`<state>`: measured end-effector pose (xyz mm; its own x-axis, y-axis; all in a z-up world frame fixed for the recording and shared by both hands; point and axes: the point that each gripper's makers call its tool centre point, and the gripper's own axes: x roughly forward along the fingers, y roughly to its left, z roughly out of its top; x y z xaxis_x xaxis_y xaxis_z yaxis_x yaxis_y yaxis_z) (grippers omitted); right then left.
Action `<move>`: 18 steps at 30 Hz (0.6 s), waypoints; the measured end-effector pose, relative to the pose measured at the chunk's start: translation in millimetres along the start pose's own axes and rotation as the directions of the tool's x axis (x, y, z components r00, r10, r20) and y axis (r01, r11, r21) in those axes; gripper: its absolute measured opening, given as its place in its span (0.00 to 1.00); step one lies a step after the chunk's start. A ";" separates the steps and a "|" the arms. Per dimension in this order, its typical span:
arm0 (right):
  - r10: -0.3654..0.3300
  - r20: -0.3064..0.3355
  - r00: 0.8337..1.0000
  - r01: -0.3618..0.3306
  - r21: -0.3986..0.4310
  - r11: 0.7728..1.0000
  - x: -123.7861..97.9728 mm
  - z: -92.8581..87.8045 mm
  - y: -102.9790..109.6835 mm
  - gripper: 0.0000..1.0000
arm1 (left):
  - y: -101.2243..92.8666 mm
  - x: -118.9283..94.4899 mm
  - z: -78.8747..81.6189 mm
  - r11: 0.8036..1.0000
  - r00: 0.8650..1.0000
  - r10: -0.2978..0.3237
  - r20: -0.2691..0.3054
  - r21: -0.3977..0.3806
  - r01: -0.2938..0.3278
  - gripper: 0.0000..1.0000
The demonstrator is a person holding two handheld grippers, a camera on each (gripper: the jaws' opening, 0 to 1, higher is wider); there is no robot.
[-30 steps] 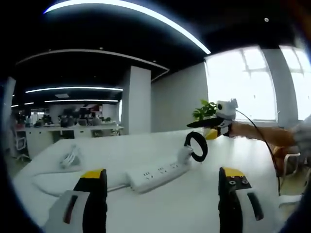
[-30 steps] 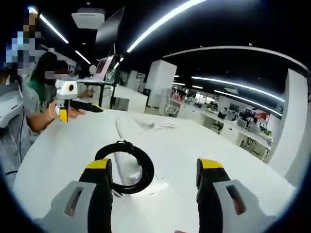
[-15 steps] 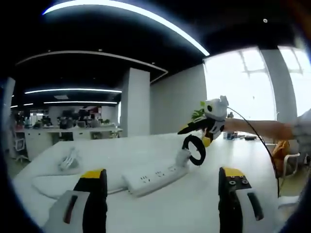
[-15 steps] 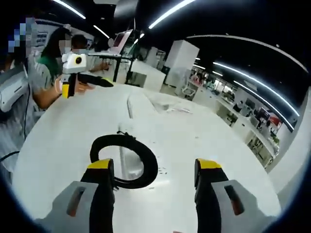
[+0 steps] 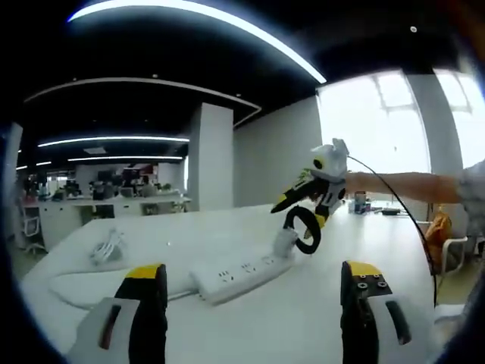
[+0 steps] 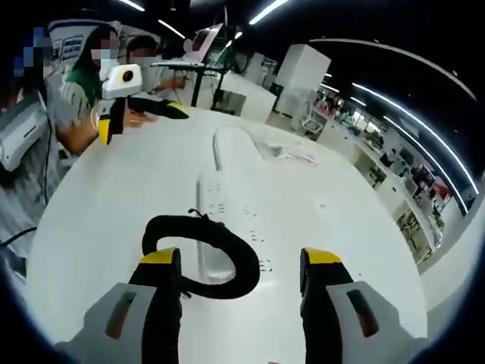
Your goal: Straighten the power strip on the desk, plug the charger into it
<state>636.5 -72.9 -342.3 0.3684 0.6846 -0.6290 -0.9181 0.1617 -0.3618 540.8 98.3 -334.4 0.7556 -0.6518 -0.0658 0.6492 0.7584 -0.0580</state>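
Ahead and far left of the jaws, office desks [image 5: 114,203] stand under ceiling light strips [image 5: 114,140]. A bright window [image 5: 394,129] lies ahead to the right, with a white pillar [image 5: 211,155] straight ahead.

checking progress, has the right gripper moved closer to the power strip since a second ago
Yes. In the left gripper view, the right gripper has swung leftward from beside the window and tilted down over the power strip and its coiled black cable.

White power strip [image 5: 241,273] with a black coiled cord [image 6: 203,254] on a white bench [image 6: 121,197]. Tongs: grey bodies, black jaws, yellow tips, on both left tongs [image 5: 254,282] and right tongs [image 6: 239,265].
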 end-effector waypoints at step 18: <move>0.067 -0.139 0.988 -0.074 -0.044 0.996 18.7 1.8 6.8 0.49 | -2.0 3.3 1.0 1.000 1.000 -0.010 0.006 -0.008 0.010 0.97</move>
<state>637.0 -57.8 -355.2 0.3224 0.5886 -0.7414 -0.9356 0.0792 -0.3440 542.1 94.6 -333.5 0.7494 -0.6594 -0.0595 0.6561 0.7517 -0.0671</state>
